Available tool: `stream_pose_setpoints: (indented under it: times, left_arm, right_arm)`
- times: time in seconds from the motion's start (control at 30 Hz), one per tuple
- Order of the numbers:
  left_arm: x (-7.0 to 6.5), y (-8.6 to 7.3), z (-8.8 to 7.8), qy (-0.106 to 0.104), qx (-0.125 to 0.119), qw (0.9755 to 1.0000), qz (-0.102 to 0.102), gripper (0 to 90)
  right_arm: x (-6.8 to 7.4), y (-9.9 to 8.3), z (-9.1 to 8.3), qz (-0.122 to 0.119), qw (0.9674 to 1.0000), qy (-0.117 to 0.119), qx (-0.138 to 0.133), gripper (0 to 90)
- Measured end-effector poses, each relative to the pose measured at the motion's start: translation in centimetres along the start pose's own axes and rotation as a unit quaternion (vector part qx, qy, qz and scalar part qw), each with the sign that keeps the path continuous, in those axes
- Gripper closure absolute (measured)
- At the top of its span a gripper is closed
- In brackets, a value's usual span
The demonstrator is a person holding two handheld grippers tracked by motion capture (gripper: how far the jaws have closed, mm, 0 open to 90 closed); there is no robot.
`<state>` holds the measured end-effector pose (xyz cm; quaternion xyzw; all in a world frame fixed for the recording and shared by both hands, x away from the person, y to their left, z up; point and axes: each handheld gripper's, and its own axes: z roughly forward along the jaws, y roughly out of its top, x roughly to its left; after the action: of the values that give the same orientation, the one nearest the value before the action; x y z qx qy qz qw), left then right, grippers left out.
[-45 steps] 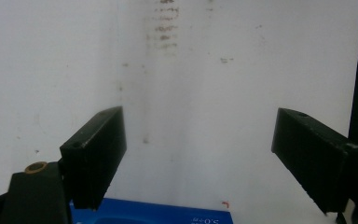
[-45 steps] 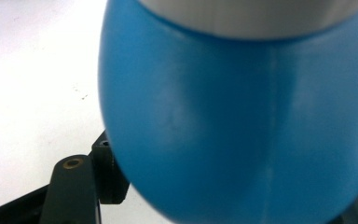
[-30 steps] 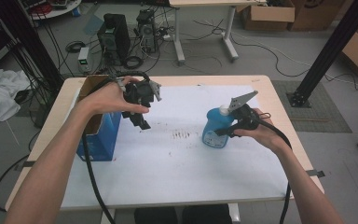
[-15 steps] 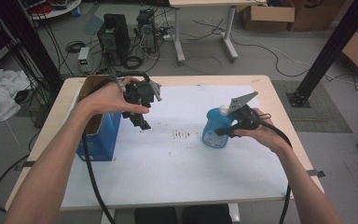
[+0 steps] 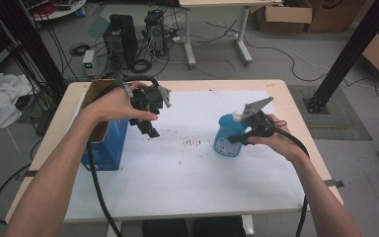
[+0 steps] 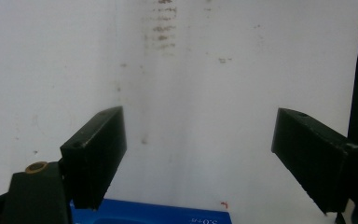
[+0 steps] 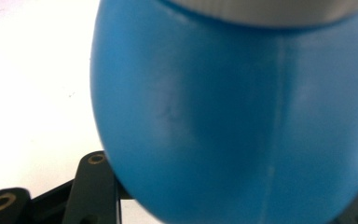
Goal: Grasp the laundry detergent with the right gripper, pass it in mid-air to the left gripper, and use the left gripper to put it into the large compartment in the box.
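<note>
Table [image 5: 296, 106] of pale wood under a white sheet [image 5: 187, 177], stained with small dark marks [image 5: 192, 143] near the middle. Blue bottle [image 5: 228, 138] with a white cap upright on the sheet at the right of centre, gripped low on its body by the right gripper [image 5: 236, 139], held in the person's right hand [image 5: 271, 140]. Jaws clenched on the bottle from its right side, grey three-cornered plate [image 5: 255, 106] tilted up above them, black cable [image 5: 303, 163] trailing back along the forearm. Seen from the right gripper view: rounded blue wall of the bottle [image 7: 233, 107] pressed right up against the camera, a pale band of cap at the top edge, black jaw bases just visible beneath, white sheet [image 7: 32, 84] to the left. Left gripper [image 5: 150, 129] raised above the sheet at the left of centre, held in the left hand [image 5: 116, 103], pointing down, well apart from the bottle. Jaws released and spread wide, nothing between them; in the left gripper view only bare white sheet [image 6: 196, 107] between the two black fingers [image 6: 95, 154], the dark marks [image 6: 163, 28] farther off at the top. Open box [image 5: 103, 133], blue outside and brown cardboard inside, standing at the table's left side just beside the left hand; its blue edge [image 6: 154, 215] at the bottom of the left gripper view. Grey floor [image 5: 286, 59] beyond the table, with cables and electronic equipment [image 5: 123, 39] scattered behind.
</note>
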<state>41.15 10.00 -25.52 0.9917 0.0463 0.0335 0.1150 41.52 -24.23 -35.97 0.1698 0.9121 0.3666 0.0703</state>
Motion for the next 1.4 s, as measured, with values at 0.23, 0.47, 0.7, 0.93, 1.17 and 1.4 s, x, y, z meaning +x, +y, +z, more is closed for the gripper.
stream_pose_setpoints:
  times: [0.23, 0.47, 0.7, 0.93, 1.17, 1.4]
  left_arm:
    - [0.0, 0.0, 0.0, 0.000, -0.001, 1.0000, -0.001, 18.5]
    - [-0.1, -0.1, -0.1, 0.000, -0.003, 1.0000, -0.002, 18.6]
    - [-0.1, -0.3, -0.5, -0.001, -0.010, 0.9999, -0.005, 18.6]
    - [-0.2, -0.3, -1.2, 0.002, -0.012, 0.9999, -0.010, 18.6]
    - [-0.8, 0.3, -2.3, 0.008, -0.020, 0.9998, -0.003, 18.5]
    - [-1.4, 1.3, -3.1, 0.009, -0.019, 0.9997, 0.015, 18.5]
  right_arm:
    - [0.0, 0.0, 0.0, 0.000, 1.0000, -0.001, 0.000, 45.8]
    - [0.0, -0.1, 0.0, 0.009, 0.9999, -0.003, -0.006, 45.8]
    - [0.1, 0.2, 0.0, 0.005, 1.0000, -0.003, -0.005, 45.9]
    - [1.0, 1.7, -0.5, -0.021, 0.9996, 0.014, -0.013, 45.8]
    - [2.5, 4.0, -1.1, -0.050, 0.9980, 0.035, -0.015, 45.8]
    - [4.2, 6.0, -1.1, -0.081, 0.9955, 0.048, -0.013, 45.8]
